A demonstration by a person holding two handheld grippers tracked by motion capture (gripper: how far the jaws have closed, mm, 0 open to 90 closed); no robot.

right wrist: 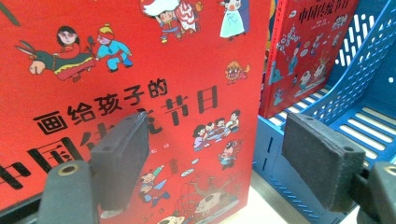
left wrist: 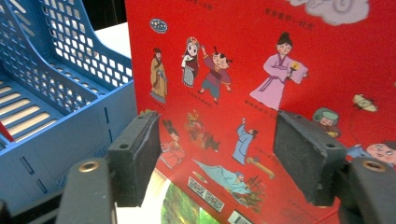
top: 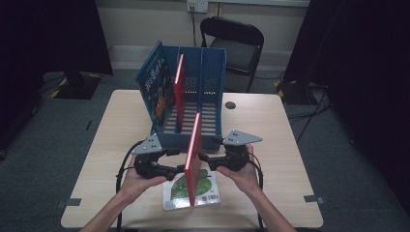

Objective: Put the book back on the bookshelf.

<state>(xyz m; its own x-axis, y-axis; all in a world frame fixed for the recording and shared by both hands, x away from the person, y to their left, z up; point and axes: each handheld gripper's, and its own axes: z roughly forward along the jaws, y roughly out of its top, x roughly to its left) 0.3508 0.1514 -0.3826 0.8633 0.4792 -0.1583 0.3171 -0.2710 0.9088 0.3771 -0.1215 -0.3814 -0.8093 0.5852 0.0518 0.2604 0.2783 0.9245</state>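
A red picture book [top: 193,154] stands upright on its lower edge, seen edge-on, at the table's front middle. It rests on a green book [top: 205,186] lying flat. My left gripper [top: 180,169] faces its back cover [left wrist: 261,56] from the left, jaws open, with nothing between the pads. My right gripper [top: 207,162] faces its front cover [right wrist: 116,70] from the right, also open. Both sets of fingertips are close against the covers; I cannot tell if they touch. Just behind stands a blue file rack [top: 212,72].
In the rack a second red book [top: 179,87] stands upright in a left slot, and a blue book [top: 154,82] leans at the left wall. The right slots hold nothing. A black chair [top: 237,43] stands behind the wooden table [top: 111,145].
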